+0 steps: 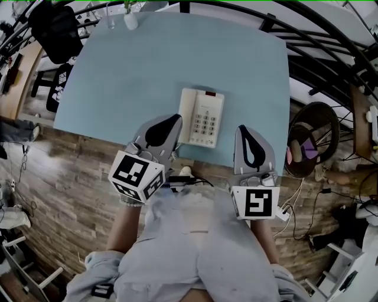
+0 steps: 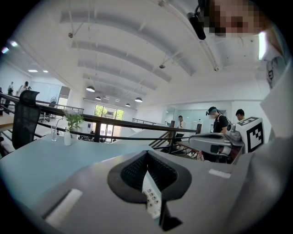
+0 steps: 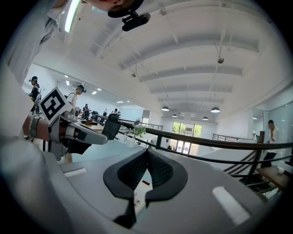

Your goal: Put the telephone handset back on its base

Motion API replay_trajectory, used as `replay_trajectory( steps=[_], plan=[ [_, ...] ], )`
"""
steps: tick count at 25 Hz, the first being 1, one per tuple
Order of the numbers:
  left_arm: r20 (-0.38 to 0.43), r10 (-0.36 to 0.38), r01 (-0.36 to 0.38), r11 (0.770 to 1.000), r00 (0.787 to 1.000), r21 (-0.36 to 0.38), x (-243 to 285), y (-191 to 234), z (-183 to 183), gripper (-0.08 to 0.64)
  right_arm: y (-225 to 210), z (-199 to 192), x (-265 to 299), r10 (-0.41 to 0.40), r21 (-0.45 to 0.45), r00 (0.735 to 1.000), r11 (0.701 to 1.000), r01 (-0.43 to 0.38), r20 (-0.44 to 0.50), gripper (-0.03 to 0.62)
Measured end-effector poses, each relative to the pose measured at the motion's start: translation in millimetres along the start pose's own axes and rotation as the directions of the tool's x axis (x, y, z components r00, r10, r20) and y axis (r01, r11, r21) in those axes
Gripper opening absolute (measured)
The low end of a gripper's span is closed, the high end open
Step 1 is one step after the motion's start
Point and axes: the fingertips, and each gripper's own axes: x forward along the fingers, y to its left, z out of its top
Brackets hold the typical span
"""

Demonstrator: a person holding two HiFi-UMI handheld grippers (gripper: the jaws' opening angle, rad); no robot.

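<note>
A cream telephone (image 1: 201,117) lies near the front edge of the pale blue table (image 1: 130,76). Its handset (image 1: 188,115) rests along the left side of the base. My left gripper (image 1: 171,121) hovers just left of the phone, shut and holding nothing. My right gripper (image 1: 244,131) hangs just right of the phone, likewise shut and empty. In the left gripper view the closed left gripper (image 2: 146,157) leaves only a slit, with the phone's keypad (image 2: 152,199) showing below. In the right gripper view a strip of the phone (image 3: 139,189) shows under the shut right gripper (image 3: 147,153).
A small vase with a plant (image 1: 130,17) and a glass (image 1: 111,20) stand at the table's far edge. A black chair (image 1: 56,29) sits at the back left, a round dark stool (image 1: 313,138) at the right. Cables (image 1: 289,209) lie on the wooden floor. A railing (image 3: 219,144) runs behind the table.
</note>
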Motion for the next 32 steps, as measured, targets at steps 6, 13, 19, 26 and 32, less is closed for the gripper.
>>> replay_trajectory(
  steps=[6,13,19,26,32],
  plan=[
    [0.000,-0.002,0.002,1.000,1.000,0.004,3.0,-0.9,0.6,0.003,-1.0,1.1,1.9,0.004,-0.008,1.000,1.000,-0.004,0.002,0.007],
    [0.002,-0.003,0.003,1.000,1.000,0.004,5.4,-2.2,1.7,0.003,-2.8,-1.1,1.9,0.001,-0.004,1.000,1.000,-0.001,-0.014,0.006],
    [0.013,-0.007,0.007,1.000,1.000,0.007,5.6,-2.2,3.0,0.003,-4.4,0.0,1.4,-0.004,-0.013,1.000,1.000,0.004,-0.002,0.006],
    [0.033,-0.014,0.014,1.000,0.999,-0.016,4.9,-1.2,5.6,0.003,-6.8,-2.3,-1.0,-0.016,-0.009,1.000,1.000,0.016,-0.006,0.006],
    [0.047,-0.007,0.008,0.999,0.999,-0.031,3.6,3.1,9.4,0.003,-6.8,-1.9,2.3,-0.019,-0.013,1.000,1.000,0.019,-0.003,0.006]
  ],
)
